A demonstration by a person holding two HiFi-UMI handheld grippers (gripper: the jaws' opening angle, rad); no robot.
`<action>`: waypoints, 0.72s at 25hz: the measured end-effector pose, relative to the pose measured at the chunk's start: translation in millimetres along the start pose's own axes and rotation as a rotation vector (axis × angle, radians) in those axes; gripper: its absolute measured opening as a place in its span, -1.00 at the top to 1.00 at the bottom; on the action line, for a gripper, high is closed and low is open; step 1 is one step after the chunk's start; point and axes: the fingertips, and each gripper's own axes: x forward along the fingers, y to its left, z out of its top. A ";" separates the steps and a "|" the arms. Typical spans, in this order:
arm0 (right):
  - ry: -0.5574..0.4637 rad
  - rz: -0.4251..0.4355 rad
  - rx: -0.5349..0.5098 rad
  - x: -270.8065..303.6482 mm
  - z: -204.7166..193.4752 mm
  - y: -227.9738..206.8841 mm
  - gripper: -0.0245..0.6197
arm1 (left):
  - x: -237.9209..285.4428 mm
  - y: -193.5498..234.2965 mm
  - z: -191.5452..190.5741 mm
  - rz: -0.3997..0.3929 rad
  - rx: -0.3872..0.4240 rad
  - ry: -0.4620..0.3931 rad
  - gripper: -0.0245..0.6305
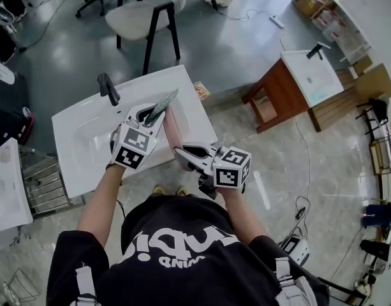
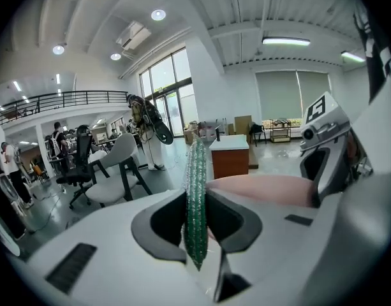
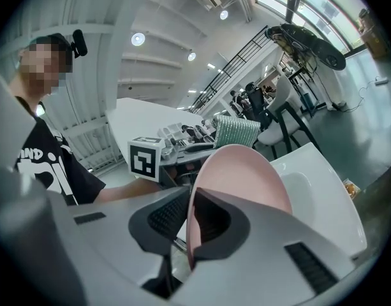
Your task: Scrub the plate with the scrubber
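While you stand at the white sink's near right edge, your right gripper pinches the rim of one smooth round pink plate, held on edge; your left gripper pinches one green mesh scrubber just left of it.

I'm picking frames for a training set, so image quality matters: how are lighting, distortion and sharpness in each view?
Head view: even light, sharp, a soft sheen on the floor, white sink bright but detailed. Left gripper view: heavy fisheye with black corners, ceiling lamp glaring, scrubber sharp. Right gripper view: same fisheye, plate sharp, windows washed out.
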 end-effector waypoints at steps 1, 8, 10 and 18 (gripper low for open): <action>-0.003 0.006 0.001 -0.9 -0.9 0.7 0.80 | 2.6 2.1 -3.8 -0.007 -0.007 0.010 0.66; -0.044 0.036 0.021 -10.3 0.2 2.0 0.80 | 25.4 9.2 -30.4 -0.074 -0.097 0.035 0.66; -0.059 0.047 0.027 -13.2 1.5 4.7 0.80 | 30.1 7.5 -37.5 -0.089 -0.131 0.044 0.66; -0.101 0.090 0.017 -19.2 12.9 19.8 0.78 | 46.1 5.0 -64.7 -0.162 -0.320 0.025 0.67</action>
